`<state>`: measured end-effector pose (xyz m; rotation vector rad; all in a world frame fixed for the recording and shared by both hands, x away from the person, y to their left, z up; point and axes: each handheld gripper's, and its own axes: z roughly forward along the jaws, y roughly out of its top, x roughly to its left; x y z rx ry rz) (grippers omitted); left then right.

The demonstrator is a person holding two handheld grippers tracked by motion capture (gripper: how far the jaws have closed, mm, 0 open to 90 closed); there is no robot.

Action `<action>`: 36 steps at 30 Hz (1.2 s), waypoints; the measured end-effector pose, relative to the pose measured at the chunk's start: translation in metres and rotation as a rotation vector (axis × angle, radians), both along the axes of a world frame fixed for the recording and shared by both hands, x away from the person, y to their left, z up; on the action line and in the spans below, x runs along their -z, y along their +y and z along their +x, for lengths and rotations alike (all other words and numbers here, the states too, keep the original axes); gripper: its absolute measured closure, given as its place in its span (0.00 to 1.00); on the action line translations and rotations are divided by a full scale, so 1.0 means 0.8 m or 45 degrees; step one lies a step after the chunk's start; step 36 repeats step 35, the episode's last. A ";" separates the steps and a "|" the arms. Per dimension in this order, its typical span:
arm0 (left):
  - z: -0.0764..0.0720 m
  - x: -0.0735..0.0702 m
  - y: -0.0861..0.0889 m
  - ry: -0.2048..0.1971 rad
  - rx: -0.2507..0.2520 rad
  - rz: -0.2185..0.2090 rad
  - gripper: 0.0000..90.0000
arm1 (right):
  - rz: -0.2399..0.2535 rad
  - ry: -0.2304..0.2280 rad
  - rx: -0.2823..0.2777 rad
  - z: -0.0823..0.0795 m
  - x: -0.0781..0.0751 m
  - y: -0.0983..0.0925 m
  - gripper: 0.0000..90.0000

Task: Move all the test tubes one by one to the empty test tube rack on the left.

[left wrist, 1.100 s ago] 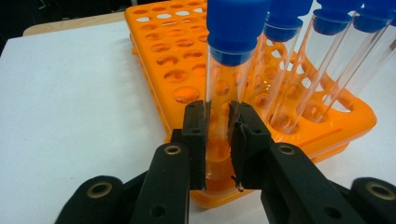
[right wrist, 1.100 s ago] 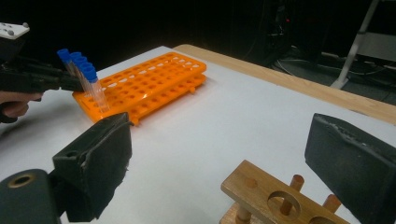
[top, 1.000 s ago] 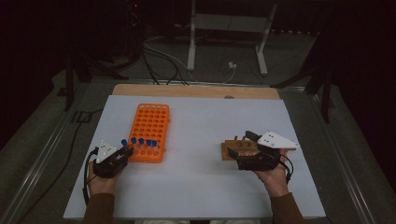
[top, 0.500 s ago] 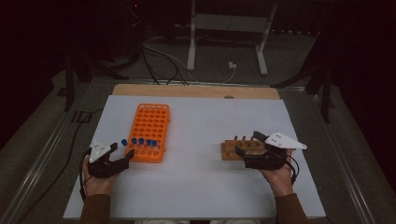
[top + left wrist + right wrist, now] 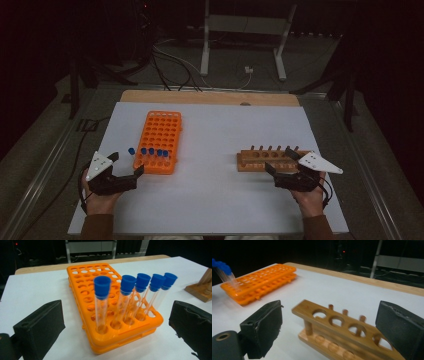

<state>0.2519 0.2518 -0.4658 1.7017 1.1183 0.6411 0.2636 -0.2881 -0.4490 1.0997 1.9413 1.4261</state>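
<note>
Tubes (image 5: 150,151) racked at near edge of orange rack (image 5: 160,135) on bench (image 5: 215,200); left tongs (image 5: 126,165) just opened wide, empty, beside them. Left gripper view: capped tubes between spread jaws; next, probably close on one. Right gripper view: wooden rack (image 5: 342,332) between open, empty right tongs (image 5: 329,332).

Left gripper (image 5: 127,167) with jaws just opened wide, empty; right gripper (image 5: 284,167) likewise agape.
</note>
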 end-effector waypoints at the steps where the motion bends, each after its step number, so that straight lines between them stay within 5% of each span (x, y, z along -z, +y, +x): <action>1: -0.001 0.000 0.000 -0.004 0.003 0.000 0.01 | 0.002 -0.001 0.004 -0.001 0.001 -0.002 0.07; 20: -0.013 -0.003 0.011 -0.047 -0.006 -0.015 0.01 | 0.071 -0.009 0.010 -0.018 0.014 -0.018 0.03; 36: -0.014 -0.003 0.016 -0.065 -0.023 -0.024 0.01 | 0.068 -0.003 0.034 -0.016 0.021 -0.027 0.03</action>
